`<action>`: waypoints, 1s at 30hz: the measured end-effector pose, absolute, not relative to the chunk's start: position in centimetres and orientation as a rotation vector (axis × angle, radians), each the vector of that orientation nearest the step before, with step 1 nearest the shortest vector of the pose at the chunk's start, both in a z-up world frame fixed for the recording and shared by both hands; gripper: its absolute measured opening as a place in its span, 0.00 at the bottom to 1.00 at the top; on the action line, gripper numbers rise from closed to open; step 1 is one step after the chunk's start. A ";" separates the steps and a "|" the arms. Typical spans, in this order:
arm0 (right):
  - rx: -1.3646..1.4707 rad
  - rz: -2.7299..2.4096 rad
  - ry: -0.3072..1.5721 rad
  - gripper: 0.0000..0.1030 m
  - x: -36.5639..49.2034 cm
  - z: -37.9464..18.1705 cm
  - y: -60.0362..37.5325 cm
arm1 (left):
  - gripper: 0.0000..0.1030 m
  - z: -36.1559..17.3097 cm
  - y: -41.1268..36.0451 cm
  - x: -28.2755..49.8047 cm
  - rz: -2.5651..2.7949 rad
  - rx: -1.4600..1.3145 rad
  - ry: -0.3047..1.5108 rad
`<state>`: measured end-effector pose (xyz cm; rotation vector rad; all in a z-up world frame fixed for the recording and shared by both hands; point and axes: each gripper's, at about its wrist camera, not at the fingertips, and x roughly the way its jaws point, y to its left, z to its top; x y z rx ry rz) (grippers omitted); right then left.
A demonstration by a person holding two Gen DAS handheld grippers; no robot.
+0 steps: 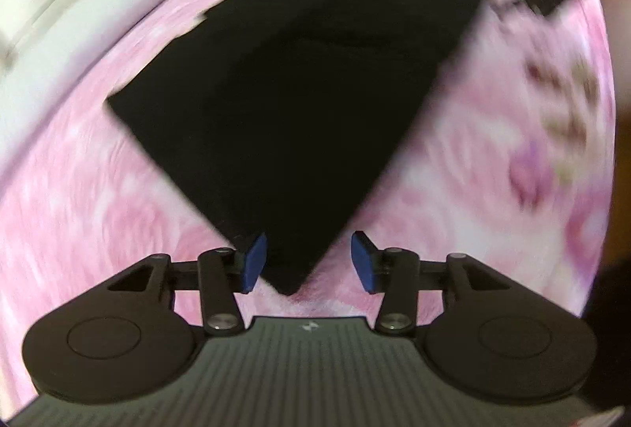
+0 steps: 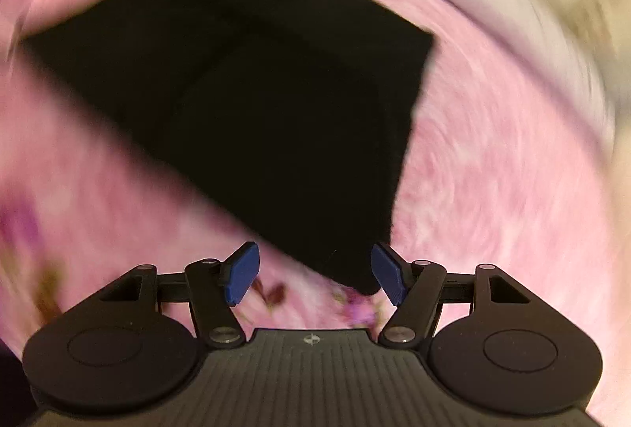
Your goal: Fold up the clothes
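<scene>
one folded black garment [image 1: 284, 111] on pink cover [image 1: 79, 229]

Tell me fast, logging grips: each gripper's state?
Left gripper: open, folded black cloth garment corner between pads, unheld.
Right gripper: open, holding nothing.

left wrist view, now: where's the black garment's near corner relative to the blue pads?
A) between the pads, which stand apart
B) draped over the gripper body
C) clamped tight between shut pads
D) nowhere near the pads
A: the folded black garment lies on the pink floral cover, its near corner pointing into the gap of the left gripper; the right-hand pad clearly stands off the cloth, so nothing is clamped.
</scene>
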<state>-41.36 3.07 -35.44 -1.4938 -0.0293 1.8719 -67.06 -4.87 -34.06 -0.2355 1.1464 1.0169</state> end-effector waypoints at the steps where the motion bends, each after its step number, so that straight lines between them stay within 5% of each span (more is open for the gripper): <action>1: -1.541 1.861 -0.149 0.67 -41.9 -36.5 2.5 | 0.45 -35.0 -5.1 -66.5 0.993 -0.182 1.178; 4: -1.625 1.820 -0.387 0.64 -43.0 -39.9 2.6 | 0.50 -37.2 -5.0 -66.0 0.944 -0.038 1.236; 6: -1.606 1.853 -0.469 0.58 -43.2 -40.8 3.2 | 0.26 -37.7 -4.5 -66.2 0.921 -0.004 1.242; 8: -1.619 1.892 -0.499 0.15 -43.4 -40.8 3.8 | 0.11 -37.5 -3.7 -66.7 0.919 0.009 1.268; 10: -1.622 1.899 -0.537 0.07 -43.4 -40.6 4.4 | 0.08 -36.8 -3.2 -67.2 0.902 0.006 1.273; 18: -1.642 1.903 -0.583 0.13 -41.3 -41.8 6.5 | 0.13 -38.2 -4.2 -67.9 0.857 0.093 1.301; 23: -1.587 1.871 -0.597 0.41 -41.2 -41.7 6.5 | 0.43 -38.6 -5.7 -66.3 0.900 0.194 1.326; 27: -1.538 1.859 -0.724 0.43 -41.2 -42.9 7.3 | 0.42 -39.9 -5.3 -66.7 0.889 0.244 1.291; 30: -1.482 1.871 -0.809 0.32 -41.2 -43.9 7.6 | 0.21 -40.7 -5.0 -66.8 0.890 0.297 1.272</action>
